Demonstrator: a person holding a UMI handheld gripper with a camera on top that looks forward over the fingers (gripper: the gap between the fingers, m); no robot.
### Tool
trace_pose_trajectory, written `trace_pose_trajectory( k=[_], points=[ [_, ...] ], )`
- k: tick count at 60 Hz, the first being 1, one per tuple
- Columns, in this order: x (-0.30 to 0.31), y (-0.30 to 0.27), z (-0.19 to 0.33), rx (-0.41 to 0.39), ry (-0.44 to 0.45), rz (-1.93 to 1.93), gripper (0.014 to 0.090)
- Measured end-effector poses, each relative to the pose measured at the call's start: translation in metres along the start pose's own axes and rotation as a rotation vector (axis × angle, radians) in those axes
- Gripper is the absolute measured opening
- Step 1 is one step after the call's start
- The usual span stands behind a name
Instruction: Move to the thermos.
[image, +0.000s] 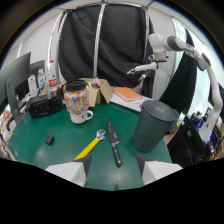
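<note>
The thermos (152, 126), a tall dark grey cylinder with a flat lid, stands on the green table (35, 137), just ahead of my right finger (154, 171) and slightly to its right. My gripper (114, 170) is open, with its fingers wide apart and low over the table's near edge. Nothing is held. A black knife (114, 144) lies ahead of the gap, its handle end reaching in between the fingertips. A wrench with a yellow handle (91, 145) lies just beyond my left finger (70, 172).
A jar with coloured dots (76, 99) sits on a white mug (81, 117) beyond the wrench. Behind are a black box (44, 106), bottles (52, 77), a monitor (12, 80), a cardboard box (100, 90) and an orange book (129, 94). A white robot arm (165, 47) stands at the back right.
</note>
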Motion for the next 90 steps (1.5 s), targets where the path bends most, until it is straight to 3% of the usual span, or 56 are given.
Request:
trace_pose_trajectory(
  k=[3,4,21,44,57,66,90],
  points=[
    [0.000,0.001,-0.002,0.002,0.005,0.004,0.0824],
    [0.000,0.003,-0.004,0.000,0.007,0.004,0.0856],
    [-0.044,0.007,-0.022,0.001,-0.070,-0.006,0.0854],
    [-0.134,-0.098,0.041,0.134,-0.173,0.003,0.0852],
    [-0.163,-0.139,0.102,0.159,-0.130,0.022,0.0853],
    [-0.172,-0.142,0.128,0.124,-0.123,0.031,0.0850],
    [-0.172,-0.138,0.141,0.092,-0.112,0.046,0.0851]
  ],
)
